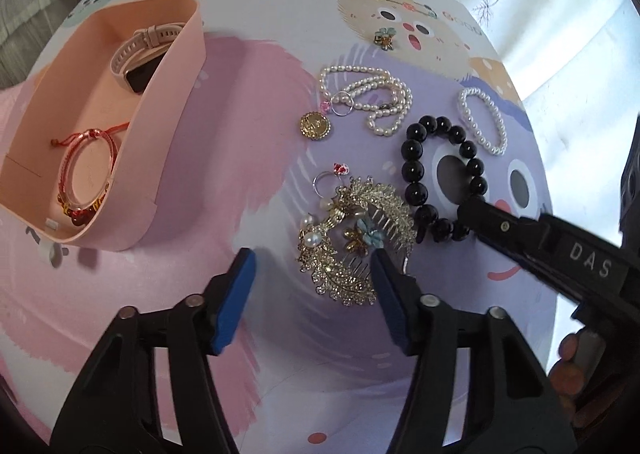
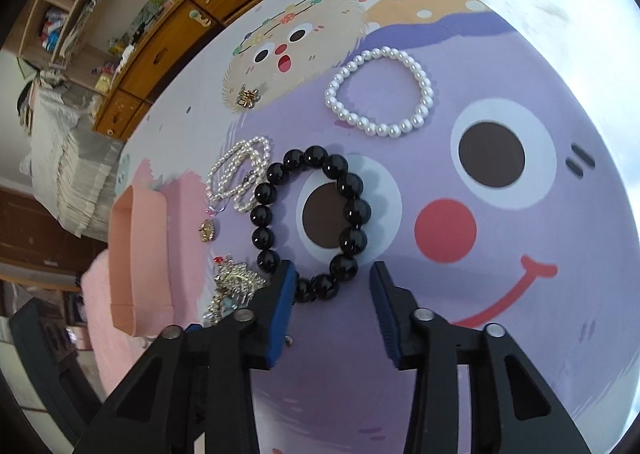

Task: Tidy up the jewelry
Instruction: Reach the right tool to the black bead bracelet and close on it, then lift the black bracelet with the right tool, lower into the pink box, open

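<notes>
Left gripper (image 1: 312,270) released, jaws straddling gold hair comb (image 1: 354,242) at lower centre. Right gripper (image 2: 332,282) unclenched around black bead bracelet (image 2: 310,224). Risk: comb snags bracelet, dragging it. Pink box (image 1: 160,158) upper left.

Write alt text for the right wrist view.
The right gripper points down with open jaws straddling the near beads of a black bead bracelet lying on a cartoon-printed table cover. A white pearl bracelet lies beyond it; a pearl necklace, a gold hair comb and a pink box sit left.
</notes>
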Demonstrator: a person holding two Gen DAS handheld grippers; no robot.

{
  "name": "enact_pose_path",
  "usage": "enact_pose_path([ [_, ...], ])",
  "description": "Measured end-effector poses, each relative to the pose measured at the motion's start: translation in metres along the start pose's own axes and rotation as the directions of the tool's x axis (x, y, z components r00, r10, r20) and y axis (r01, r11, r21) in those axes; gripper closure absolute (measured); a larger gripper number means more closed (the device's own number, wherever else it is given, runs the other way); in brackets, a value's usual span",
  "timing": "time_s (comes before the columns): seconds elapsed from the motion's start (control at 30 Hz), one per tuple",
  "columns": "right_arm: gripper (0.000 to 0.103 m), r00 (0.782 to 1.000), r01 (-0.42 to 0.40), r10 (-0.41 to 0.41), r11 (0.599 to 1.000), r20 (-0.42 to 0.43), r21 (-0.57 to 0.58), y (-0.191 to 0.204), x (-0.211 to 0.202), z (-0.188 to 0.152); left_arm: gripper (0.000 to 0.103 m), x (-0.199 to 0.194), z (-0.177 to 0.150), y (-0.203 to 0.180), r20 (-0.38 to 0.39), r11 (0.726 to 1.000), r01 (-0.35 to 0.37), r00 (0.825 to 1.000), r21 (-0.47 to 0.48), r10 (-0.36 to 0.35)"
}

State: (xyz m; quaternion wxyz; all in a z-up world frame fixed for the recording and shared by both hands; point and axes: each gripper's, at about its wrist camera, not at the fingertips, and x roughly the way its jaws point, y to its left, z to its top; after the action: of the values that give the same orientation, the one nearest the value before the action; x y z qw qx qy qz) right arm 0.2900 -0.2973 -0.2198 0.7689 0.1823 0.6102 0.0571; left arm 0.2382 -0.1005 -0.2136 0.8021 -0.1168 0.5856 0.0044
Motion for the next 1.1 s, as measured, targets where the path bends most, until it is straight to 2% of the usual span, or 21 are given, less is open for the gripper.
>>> enact_pose_path([
  [0.07, 0.071, 1.000, 0.022, -0.022, 0.999, -0.007, -0.034, 0.003, 0.001, 0.002, 0.057, -0.001, 0.000, -0.003, -0.004, 1.000, -0.001, 1.000, 0.004, 0.001],
  [0.2, 0.086, 0.998, 0.056, -0.058, 0.994, -0.013, -0.092, 0.010, 0.005, 0.006, 0.071, -0.003, -0.002, -0.008, -0.004, 1.000, 0.011, 1.000, 0.001, -0.011],
  [0.43, 0.088, 1.000, 0.027, -0.027, 0.994, -0.005, -0.107, 0.007, 0.006, 0.007, 0.071, -0.002, -0.001, -0.002, -0.019, 0.997, 0.039, 0.999, -0.063, -0.040],
  [0.67, 0.088, 0.999, 0.032, -0.032, 0.996, 0.004, -0.083, -0.002, 0.001, 0.005, 0.071, 0.002, 0.007, -0.007, -0.030, 0.998, 0.013, 0.999, -0.064, -0.015],
  [0.83, 0.088, 0.999, 0.039, -0.037, 0.995, 0.021, -0.089, -0.002, -0.005, 0.005, 0.069, 0.008, 0.012, -0.015, -0.032, 0.999, -0.031, 0.999, -0.009, 0.031],
  [1.0, 0.088, 0.999, 0.041, -0.038, 0.995, 0.036, -0.092, 0.003, -0.012, 0.003, 0.072, 0.006, 0.012, -0.011, -0.027, 0.999, -0.017, 1.000, -0.030, 0.016],
  [1.1, 0.089, 0.998, 0.046, -0.041, 0.995, 0.049, -0.093, 0.005, -0.017, 0.002, 0.072, 0.005, 0.010, -0.012, -0.014, 1.000, -0.011, 1.000, 0.003, 0.011],
])
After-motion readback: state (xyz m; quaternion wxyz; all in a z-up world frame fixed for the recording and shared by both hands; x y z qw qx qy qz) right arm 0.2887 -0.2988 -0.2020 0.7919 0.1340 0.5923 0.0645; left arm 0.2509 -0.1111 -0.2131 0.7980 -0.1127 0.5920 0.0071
